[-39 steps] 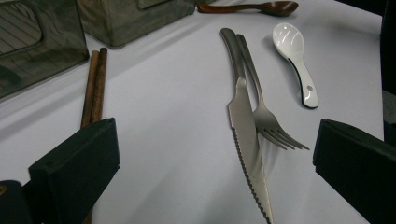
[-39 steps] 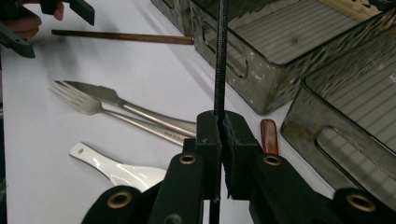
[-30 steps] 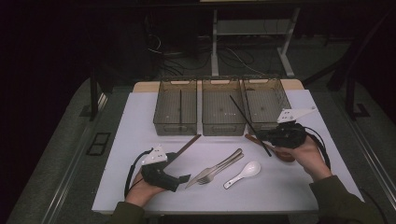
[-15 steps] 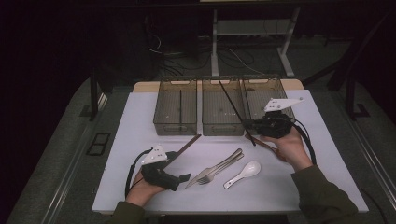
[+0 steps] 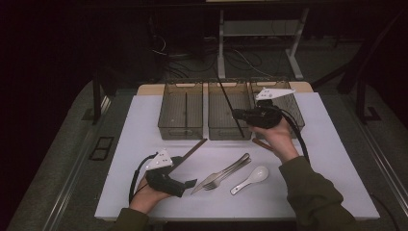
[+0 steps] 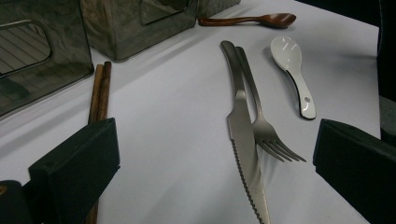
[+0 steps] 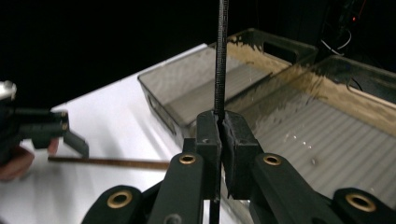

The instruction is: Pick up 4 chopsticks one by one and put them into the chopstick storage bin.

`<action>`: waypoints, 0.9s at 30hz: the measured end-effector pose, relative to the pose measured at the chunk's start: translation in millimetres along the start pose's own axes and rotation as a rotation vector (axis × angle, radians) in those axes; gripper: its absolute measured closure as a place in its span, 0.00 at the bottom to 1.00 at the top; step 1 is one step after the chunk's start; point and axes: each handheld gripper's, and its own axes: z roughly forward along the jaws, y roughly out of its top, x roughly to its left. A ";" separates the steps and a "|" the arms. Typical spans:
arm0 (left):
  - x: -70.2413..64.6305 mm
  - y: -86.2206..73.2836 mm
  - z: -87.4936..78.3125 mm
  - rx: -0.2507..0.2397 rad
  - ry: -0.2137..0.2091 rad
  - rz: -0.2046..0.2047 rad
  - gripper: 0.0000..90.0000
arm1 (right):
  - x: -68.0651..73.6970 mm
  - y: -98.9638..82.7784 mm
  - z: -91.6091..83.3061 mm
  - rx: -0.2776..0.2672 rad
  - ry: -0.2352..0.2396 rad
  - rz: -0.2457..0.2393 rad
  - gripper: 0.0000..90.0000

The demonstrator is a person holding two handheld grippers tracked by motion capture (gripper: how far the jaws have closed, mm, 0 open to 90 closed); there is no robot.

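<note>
My right gripper (image 5: 239, 114) hangs over the front of the middle bin (image 5: 226, 130), shut on a thin black chopstick (image 5: 223, 94) that slants up and back. In the right gripper view the jaws (image 7: 219, 127) are pressed together on that black chopstick (image 7: 220, 56), which stands upright between them. My left gripper (image 5: 185, 172) rests on the white table at the front left, open and holding nothing. Between its jaws (image 6: 212, 149) lie a knife (image 6: 243, 135) and a fork (image 6: 264, 128) side by side, with a white spoon (image 6: 294, 70) beyond them.
Three grey bins stand side by side at the back: left (image 5: 182, 126), middle and right (image 5: 294, 111). Brown chopsticks (image 5: 193, 149) lie before the left bin. A brown wooden spoon (image 6: 252, 20) lies near the bins. Knife and fork (image 5: 225, 172) and white spoon (image 5: 250, 179) lie mid-table.
My right gripper has carried the black chopstick leftward, back and a little up, from the table before the right bin to over the middle bin. The left gripper has stayed put.
</note>
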 end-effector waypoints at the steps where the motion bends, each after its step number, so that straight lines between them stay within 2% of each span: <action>1: -0.1 0.1 -0.2 0.001 -0.001 0.002 0.00 | -0.3 1.8 2.1 -0.006 0.002 0.003 0.95; 7: -0.9 0.2 0.5 -0.001 -0.002 0.002 0.00 | -1.2 15.4 19.8 -0.045 0.008 0.035 0.95; 12: -0.2 0.2 0.2 0.008 -0.001 0.010 0.00 | 1.0 26.8 37.9 -0.064 0.004 0.031 0.95; 21: -0.1 0.0 0.1 0.007 0.000 0.007 0.00 | 8.4 47.3 76.1 -0.072 0.024 0.044 0.95; 27: -0.8 -0.4 -0.1 0.007 0.000 0.007 0.00 | 14.6 54.1 102.7 -0.056 0.023 0.049 0.95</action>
